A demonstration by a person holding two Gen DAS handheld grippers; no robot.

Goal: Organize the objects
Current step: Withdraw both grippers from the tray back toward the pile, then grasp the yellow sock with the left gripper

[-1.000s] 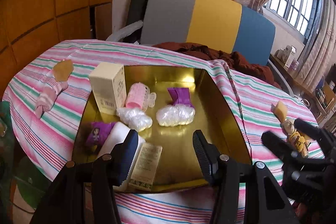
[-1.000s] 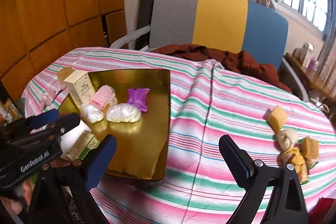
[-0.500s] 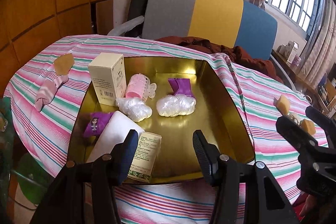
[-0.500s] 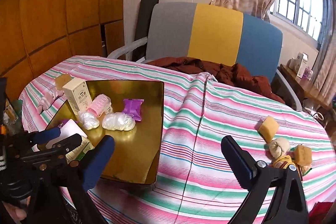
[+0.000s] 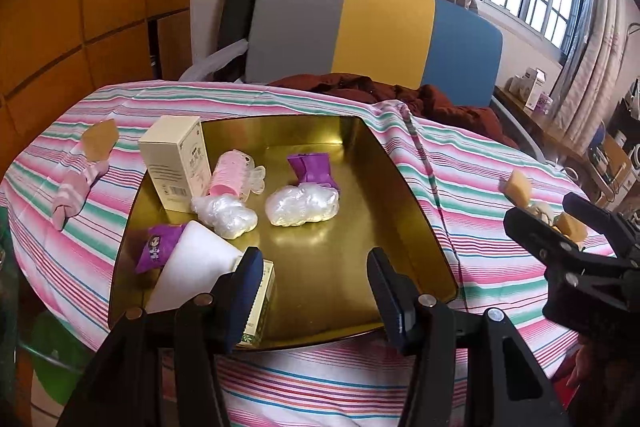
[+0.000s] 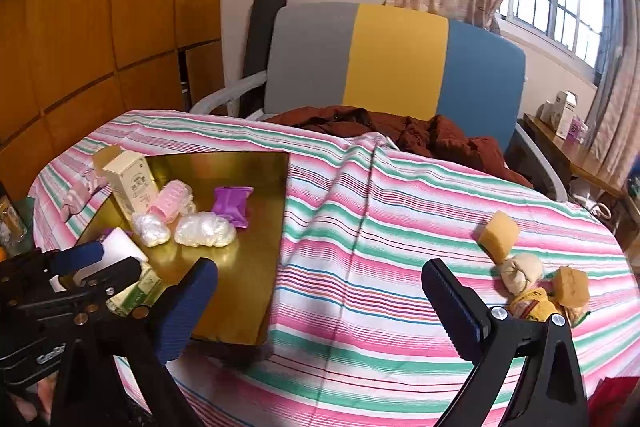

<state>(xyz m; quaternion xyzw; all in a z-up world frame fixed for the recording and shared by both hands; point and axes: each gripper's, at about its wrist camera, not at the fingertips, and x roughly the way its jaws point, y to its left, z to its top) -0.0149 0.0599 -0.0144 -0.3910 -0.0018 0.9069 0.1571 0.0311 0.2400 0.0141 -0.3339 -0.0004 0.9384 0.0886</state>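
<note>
A gold tray (image 5: 340, 267) sits on the striped cloth and holds a cream box (image 5: 176, 163), a pink roller (image 5: 232, 175), a purple packet (image 5: 314, 167), two clear plastic wads (image 5: 302, 205), a white piece (image 5: 192, 263) and a small green box (image 5: 260, 307). My left gripper (image 5: 316, 287) hovers over the tray's near edge, open, with nothing between its fingers. My right gripper (image 6: 320, 279) is open wide above bare cloth right of the tray (image 6: 248, 267). Further right lie a yellow sponge (image 6: 498, 235), a cloth doll (image 6: 524, 275) and a tan block (image 6: 570, 285).
A pink striped sock (image 5: 76, 191) and a tan piece (image 5: 100, 141) lie on the cloth left of the tray. Behind the table stands a grey, yellow and blue chair (image 6: 396, 67) with a dark red garment (image 6: 440, 139). Wood panels close off the left side.
Both views have tilted up a little, so the tray sits slightly farther off. In the left wrist view the right gripper has drawn back toward the right edge.
</note>
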